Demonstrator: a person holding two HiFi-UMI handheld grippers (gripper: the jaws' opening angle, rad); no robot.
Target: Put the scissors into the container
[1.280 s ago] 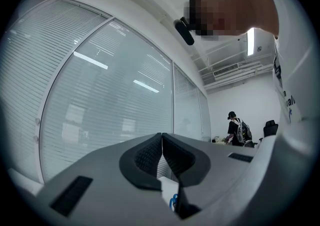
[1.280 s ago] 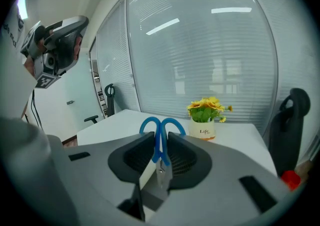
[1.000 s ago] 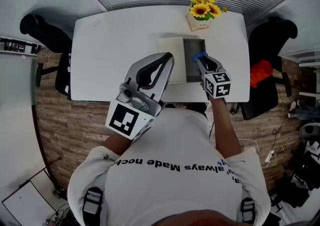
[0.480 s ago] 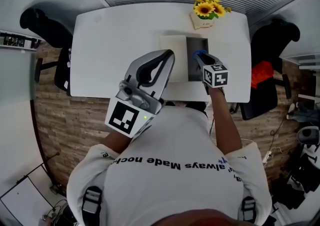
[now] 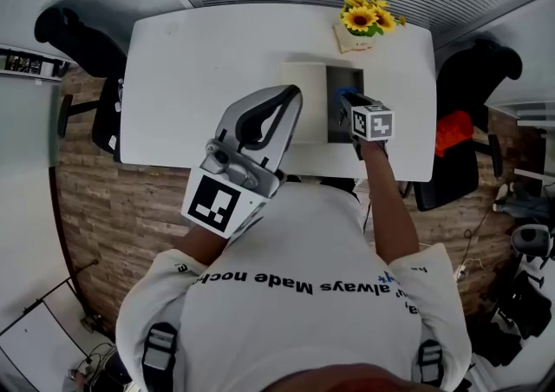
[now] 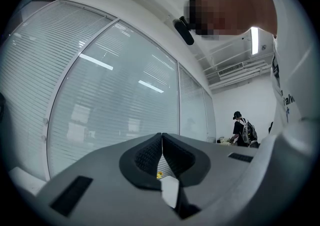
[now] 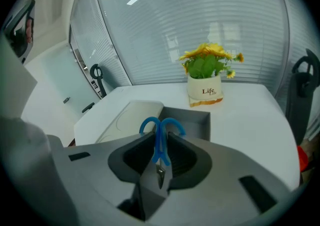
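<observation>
**Scissors at the box, drop still to come.** The right tool [image 7: 160, 162] is clamped on the blue-handled scissors [image 7: 161, 137], with the handle loops pointing ahead and the blades pointing back. It hangs just over the near edge of the grey container [image 7: 200, 120]. The scissors are off the desk and at the box, but not yet inside it. By the look of it the carry is all but done. What is left is to lower them into the open well and let go. The left tool [image 6: 161, 155], jaws pressed together on nothing, is raised on the near side of the container, apart from it, and takes no part.

The container sits on a white desk [image 5: 199, 78]. A cream panel [image 5: 303, 95], perhaps its lid, lies against its left side. Beyond the container stands a pot of sunflowers [image 7: 206, 77]. Black chairs [image 5: 74, 48] flank the desk to the container's left and right. The floor is wood-patterned, and slatted blinds [image 7: 240, 25] behind glass close the room beyond the container. In the left gripper view, a second person with a backpack [image 6: 245, 131] stands far off.
</observation>
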